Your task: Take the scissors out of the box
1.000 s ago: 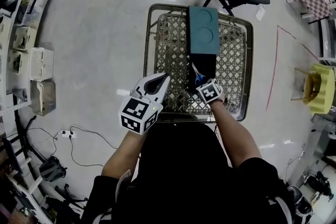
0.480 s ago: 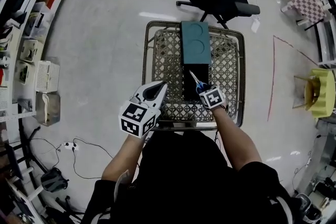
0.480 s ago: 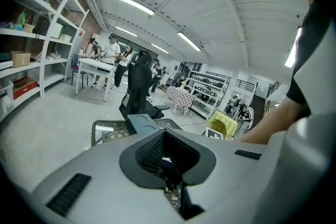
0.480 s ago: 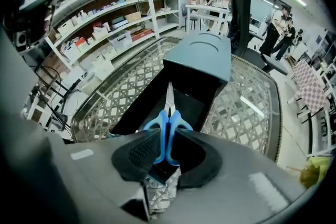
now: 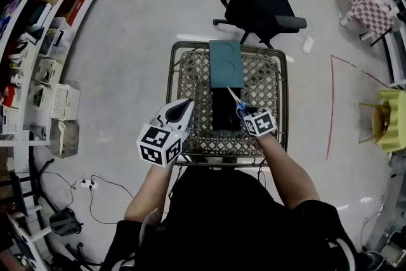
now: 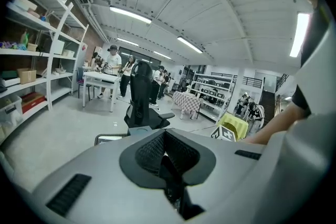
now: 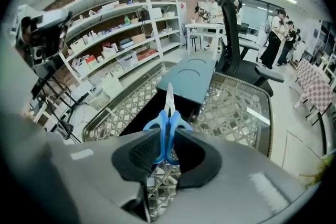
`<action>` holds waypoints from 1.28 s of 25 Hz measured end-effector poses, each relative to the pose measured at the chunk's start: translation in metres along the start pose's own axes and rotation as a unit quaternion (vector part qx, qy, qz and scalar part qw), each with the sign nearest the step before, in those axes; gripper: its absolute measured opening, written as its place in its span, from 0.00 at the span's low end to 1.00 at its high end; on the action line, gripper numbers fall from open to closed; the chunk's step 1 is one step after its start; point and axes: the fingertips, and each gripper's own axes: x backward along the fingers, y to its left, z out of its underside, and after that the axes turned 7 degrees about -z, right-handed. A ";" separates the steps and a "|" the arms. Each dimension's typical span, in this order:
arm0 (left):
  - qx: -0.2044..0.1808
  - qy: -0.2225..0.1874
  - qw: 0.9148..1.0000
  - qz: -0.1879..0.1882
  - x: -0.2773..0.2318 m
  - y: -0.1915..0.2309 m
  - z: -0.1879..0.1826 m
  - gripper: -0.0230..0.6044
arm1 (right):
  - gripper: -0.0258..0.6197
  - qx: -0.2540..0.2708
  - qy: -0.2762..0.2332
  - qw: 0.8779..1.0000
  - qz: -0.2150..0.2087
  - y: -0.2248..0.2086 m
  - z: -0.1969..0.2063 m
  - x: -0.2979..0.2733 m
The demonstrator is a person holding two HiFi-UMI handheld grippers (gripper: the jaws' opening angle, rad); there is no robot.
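Scissors [image 5: 236,102] have risen from the box [image 5: 222,116], right claw [image 7: 167,136] just tightened on their handles; left claw [image 6: 166,153] seemingly closed, empty.

There are two hand-held grippers: the left hand-held gripper [image 5: 188,103] and the right hand-held gripper [image 5: 245,113]. There is one pair of scissors [image 5: 235,99] with blue handles. The one desk [image 5: 170,93] carries one black box [image 5: 223,112] and one teal lid [image 5: 226,63] with two round hollows. One black office chair [image 5: 257,3] stands behind.
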 end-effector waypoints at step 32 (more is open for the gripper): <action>-0.063 -0.086 0.993 -0.041 0.020 -0.028 -0.090 0.05 | 0.19 0.024 -0.352 0.931 -0.098 0.035 -0.183 0.221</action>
